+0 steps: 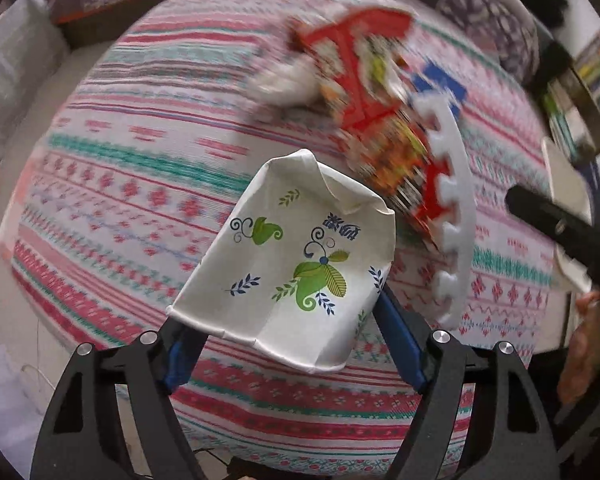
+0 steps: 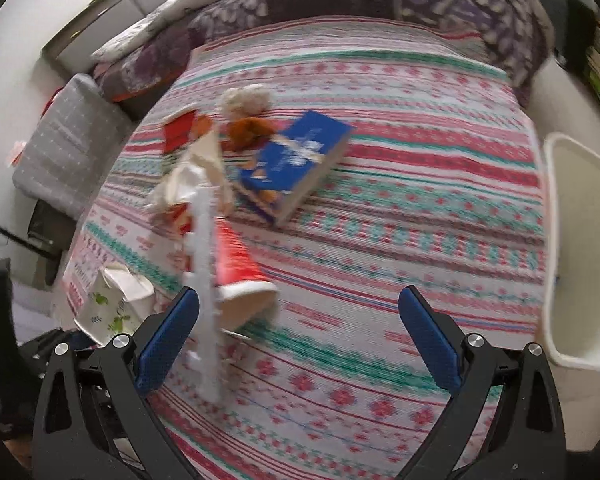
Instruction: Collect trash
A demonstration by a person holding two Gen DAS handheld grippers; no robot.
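My left gripper (image 1: pixel 284 344) is shut on a crumpled white paper cup (image 1: pixel 296 264) with green and blue leaf prints, held above the striped bedspread (image 1: pixel 140 152). The same cup shows at the lower left of the right wrist view (image 2: pixel 112 304). My right gripper (image 2: pixel 300 344) is open and empty over the bed. A red paper cup (image 2: pixel 240 272) lies on its side just ahead of its left finger (image 2: pixel 168 340). A colourful snack wrapper (image 1: pixel 392 148) and crumpled white paper (image 2: pixel 192 176) lie further on.
A white foam puzzle strip (image 2: pixel 204 280) stands beside the red cup; it also shows in the left wrist view (image 1: pixel 452 208). A blue book (image 2: pixel 296 160) and a brown plush toy (image 2: pixel 248 128) lie on the bed. A white bin (image 2: pixel 580 256) stands at the right. Pillows line the far side.
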